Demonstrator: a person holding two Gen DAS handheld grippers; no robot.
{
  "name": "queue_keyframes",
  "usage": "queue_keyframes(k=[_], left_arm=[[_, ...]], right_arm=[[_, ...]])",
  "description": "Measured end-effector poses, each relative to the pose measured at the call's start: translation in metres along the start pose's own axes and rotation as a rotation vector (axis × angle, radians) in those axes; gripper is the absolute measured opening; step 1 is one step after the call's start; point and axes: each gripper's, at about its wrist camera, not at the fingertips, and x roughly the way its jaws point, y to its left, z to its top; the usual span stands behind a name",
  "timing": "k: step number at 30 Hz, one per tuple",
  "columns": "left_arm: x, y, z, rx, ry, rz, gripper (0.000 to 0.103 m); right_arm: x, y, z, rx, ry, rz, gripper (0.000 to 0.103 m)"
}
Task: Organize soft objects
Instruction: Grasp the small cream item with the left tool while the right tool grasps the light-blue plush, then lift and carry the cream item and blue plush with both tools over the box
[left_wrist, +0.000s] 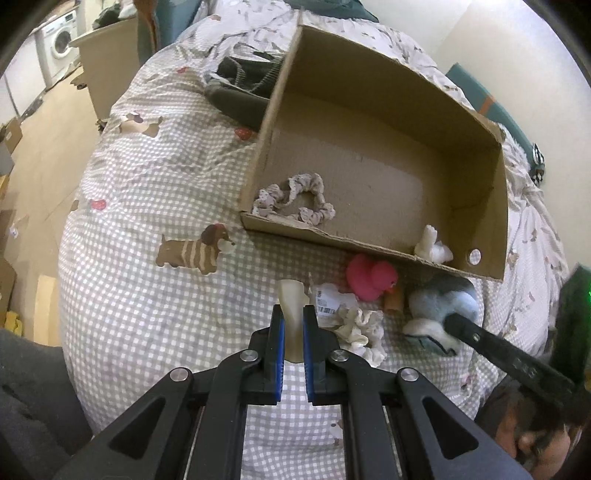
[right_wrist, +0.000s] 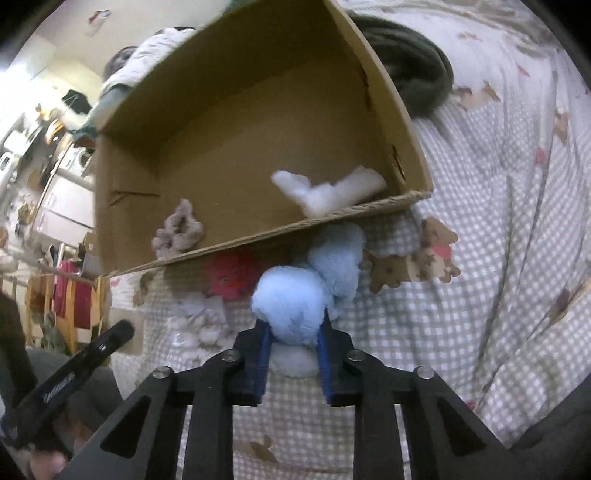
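Note:
An open cardboard box (left_wrist: 369, 243) lies on the checked bedcover and holds a frilly scrunchie (left_wrist: 295, 199) and a white stuffing tuft (left_wrist: 434, 247). My left gripper (left_wrist: 293, 314) is shut on a cream soft piece (left_wrist: 291, 295) just in front of the box. My right gripper (right_wrist: 293, 328) is shut on a light blue plush toy (right_wrist: 295, 302), which also shows in the left wrist view (left_wrist: 439, 299). A pink plush duck (left_wrist: 371, 277) and a white crumpled cloth with a label (left_wrist: 358, 328) lie between them. The box (right_wrist: 295, 229), scrunchie (right_wrist: 177, 229) and tuft (right_wrist: 325, 195) show in the right wrist view too.
Dark clothing (left_wrist: 243, 88) lies behind the box's left wall. The bed (left_wrist: 147, 177) drops off at the left to a wooden floor with a washing machine (left_wrist: 59, 40). A teal headboard (left_wrist: 487, 99) stands at the far right.

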Motion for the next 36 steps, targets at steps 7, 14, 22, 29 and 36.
queue_keyframes(k=[7, 14, 22, 29, 36], left_arm=[[-0.033, 0.007, -0.001, -0.02, -0.067, -0.035, 0.008], [-0.074, -0.004, 0.007, 0.052, -0.176, -0.03, 0.008], [-0.085, -0.022, 0.01, 0.164, -0.261, 0.026, 0.008], [-0.069, -0.026, 0.014, 0.174, -0.242, 0.025, 0.008], [-0.066, -0.043, 0.031, 0.226, -0.249, 0.017, 0.008]], right_arm=[[-0.047, 0.02, -0.024, -0.052, -0.079, 0.107, 0.02], [-0.104, 0.039, -0.022, -0.131, -0.234, 0.154, 0.02], [-0.128, 0.03, -0.011, -0.168, -0.332, 0.161, 0.02], [-0.107, 0.018, -0.007, -0.177, -0.341, 0.129, 0.02], [-0.103, 0.016, 0.007, -0.164, -0.342, 0.144, 0.02]])
